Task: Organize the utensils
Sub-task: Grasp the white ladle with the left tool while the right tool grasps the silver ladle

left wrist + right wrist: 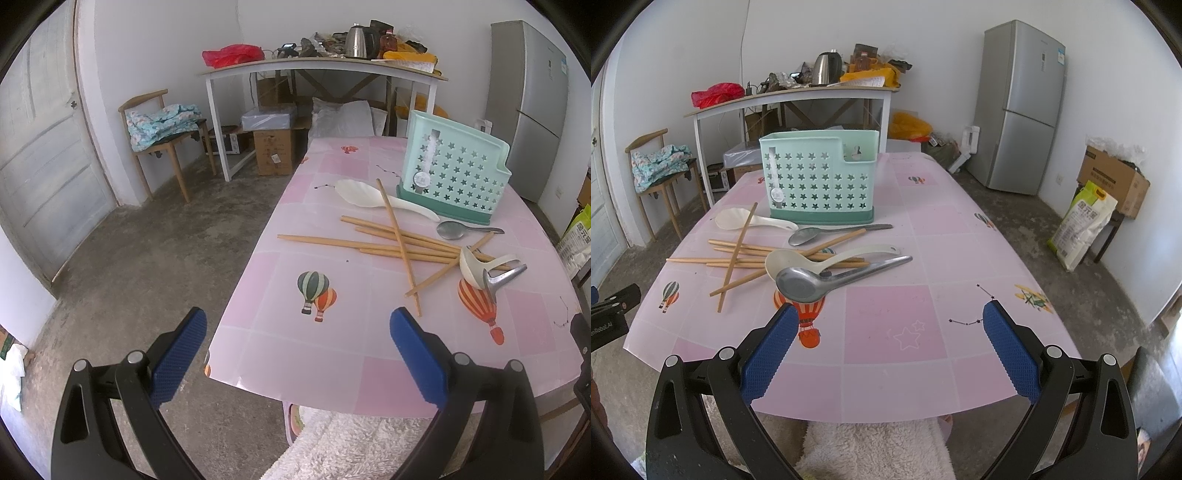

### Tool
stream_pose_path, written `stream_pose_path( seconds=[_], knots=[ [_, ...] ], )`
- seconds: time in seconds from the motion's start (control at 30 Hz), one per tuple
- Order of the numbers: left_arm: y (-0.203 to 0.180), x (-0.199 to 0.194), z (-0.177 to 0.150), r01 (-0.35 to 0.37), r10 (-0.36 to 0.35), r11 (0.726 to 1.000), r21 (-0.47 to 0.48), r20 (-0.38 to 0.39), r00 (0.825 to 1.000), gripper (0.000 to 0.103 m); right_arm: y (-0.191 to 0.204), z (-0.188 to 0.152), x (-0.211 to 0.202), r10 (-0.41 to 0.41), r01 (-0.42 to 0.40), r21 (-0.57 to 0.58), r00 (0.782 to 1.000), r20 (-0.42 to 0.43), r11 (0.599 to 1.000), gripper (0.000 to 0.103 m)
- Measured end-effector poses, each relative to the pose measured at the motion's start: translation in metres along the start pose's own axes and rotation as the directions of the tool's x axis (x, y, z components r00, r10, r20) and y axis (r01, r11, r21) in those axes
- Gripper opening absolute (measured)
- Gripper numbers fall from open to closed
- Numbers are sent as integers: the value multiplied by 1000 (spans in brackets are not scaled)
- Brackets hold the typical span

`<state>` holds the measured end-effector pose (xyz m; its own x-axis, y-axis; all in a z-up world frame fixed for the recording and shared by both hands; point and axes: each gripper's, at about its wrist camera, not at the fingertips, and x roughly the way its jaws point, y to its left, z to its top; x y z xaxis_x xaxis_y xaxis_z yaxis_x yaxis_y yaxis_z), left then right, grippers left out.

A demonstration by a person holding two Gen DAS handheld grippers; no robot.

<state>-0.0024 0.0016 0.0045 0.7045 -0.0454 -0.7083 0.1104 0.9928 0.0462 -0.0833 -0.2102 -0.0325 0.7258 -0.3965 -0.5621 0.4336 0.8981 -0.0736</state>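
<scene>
Pink tablecloth (pixel 886 317) carries loose chopsticks (pixel 746 254) and spoons (pixel 827 277) before the caddy (pixel 818 177) mid-table; your left gripper (pixel 297 354) and right gripper (pixel 890 349) hover apart, empty, at its near edge, ready.

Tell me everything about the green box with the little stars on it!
The mint-green plastic utensil holder stands upright on the pink tablecloth, at the table's far part. Star-shaped holes cover its front wall, its base band is darker green, and one top corner is cut lower. A round sticker sits on the front. No utensil pokes above its rim. A white plastic rice paddle lies just before it.
</scene>
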Motion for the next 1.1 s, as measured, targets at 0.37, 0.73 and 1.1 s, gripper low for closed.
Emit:
stream_pose_path(
  seconds=[0.37,0.73,1.1],
  knots=[
    [-9,14,5,42,-42,998,43,-3,999,97,5,0,2,19,-19,-25,1000,-4,1000,95],
    [-13,35,24,310,-310,951,17,-1,951,97,7,4,18,148,-146,-80,989,25,986,95],
    [-31,54,46,521,-523,852,-46,-50,851,97,16,-3,41,204,-200,-111,979,28,973,95]
  ],
)
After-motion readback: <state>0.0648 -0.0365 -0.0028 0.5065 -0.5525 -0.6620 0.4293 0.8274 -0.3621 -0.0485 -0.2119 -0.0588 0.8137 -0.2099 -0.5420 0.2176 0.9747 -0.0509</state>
